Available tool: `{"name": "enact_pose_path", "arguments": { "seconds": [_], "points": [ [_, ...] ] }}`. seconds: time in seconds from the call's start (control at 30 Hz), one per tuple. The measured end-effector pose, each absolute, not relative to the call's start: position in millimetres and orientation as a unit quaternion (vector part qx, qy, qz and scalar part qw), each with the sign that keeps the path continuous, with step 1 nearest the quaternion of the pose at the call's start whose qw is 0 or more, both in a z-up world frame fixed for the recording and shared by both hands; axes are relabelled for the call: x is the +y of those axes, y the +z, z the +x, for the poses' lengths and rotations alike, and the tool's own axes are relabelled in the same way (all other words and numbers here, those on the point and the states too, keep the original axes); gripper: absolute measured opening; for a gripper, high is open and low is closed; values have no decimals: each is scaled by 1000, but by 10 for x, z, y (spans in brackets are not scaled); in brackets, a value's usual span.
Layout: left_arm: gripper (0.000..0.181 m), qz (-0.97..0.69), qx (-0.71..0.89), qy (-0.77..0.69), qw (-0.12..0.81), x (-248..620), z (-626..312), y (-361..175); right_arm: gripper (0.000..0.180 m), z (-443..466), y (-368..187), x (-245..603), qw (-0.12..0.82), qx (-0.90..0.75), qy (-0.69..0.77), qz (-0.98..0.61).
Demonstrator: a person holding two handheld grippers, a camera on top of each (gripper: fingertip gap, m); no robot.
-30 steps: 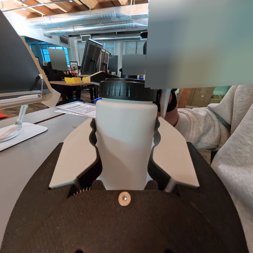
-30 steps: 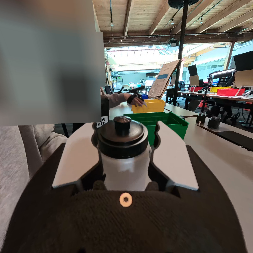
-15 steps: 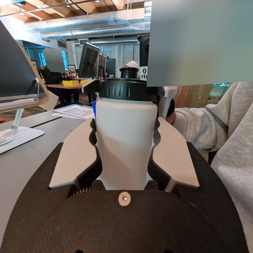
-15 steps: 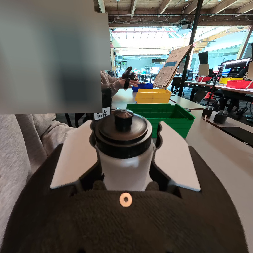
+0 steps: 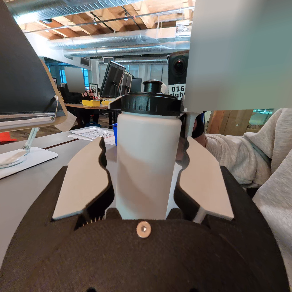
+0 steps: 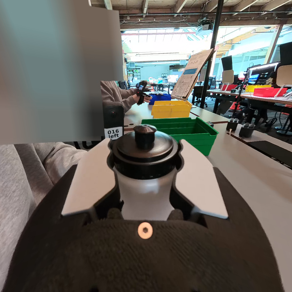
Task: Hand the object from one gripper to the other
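The white plastic squeeze bottle with a black screw cap (image 5: 147, 159) sits upright in mid-air. The right gripper (image 6: 144, 156) is clamping its cap, while the left gripper (image 5: 144, 159) has its fingers spread just off the body. A green plastic bin (image 6: 181, 132) sits on the table behind.

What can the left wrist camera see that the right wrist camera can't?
Only the left wrist view shows the silver ceiling ducts, the papers on the table and the tilted monitors. There the left gripper has its jaws open, with gaps beside the bottle. Only the right wrist view shows the green bin, the yellow bin and the right gripper with its jaws closed around the black cap. Both show the white bottle and a grey sleeve.
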State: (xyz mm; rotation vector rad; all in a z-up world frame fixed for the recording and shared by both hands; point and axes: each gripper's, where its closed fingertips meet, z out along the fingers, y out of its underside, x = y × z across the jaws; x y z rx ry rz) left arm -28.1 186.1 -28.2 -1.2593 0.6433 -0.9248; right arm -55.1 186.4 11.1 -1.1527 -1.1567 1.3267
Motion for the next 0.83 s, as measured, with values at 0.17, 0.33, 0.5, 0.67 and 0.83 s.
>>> {"name": "enact_pose_path", "arguments": {
  "seconds": [0.17, 0.33, 0.5, 0.67, 0.83],
  "points": [
    [104, -583, 283, -423, 633, 1930, -240, -457, 78, -435, 213, 1994, 514, -471, 527, -486],
    [117, -619, 309, -425, 584, 1964, -118, -745, 78, -298, 354, 2100, 535, -463, 509, -489],
    [129, -659, 334, -423, 525, 1958, 9, -1041, 78, -227, 482, 2105, 545, -457, 508, -486],
    [123, -674, 350, -407, 508, 1947, 60, -1164, 78, -226, 608, 2006, 534, -443, 540, -476],
    [123, -674, 350, -420, 497, 1915, 89, -1171, 78, -241, 689, 1910, 526, -439, 558, -468]
  ]
}}
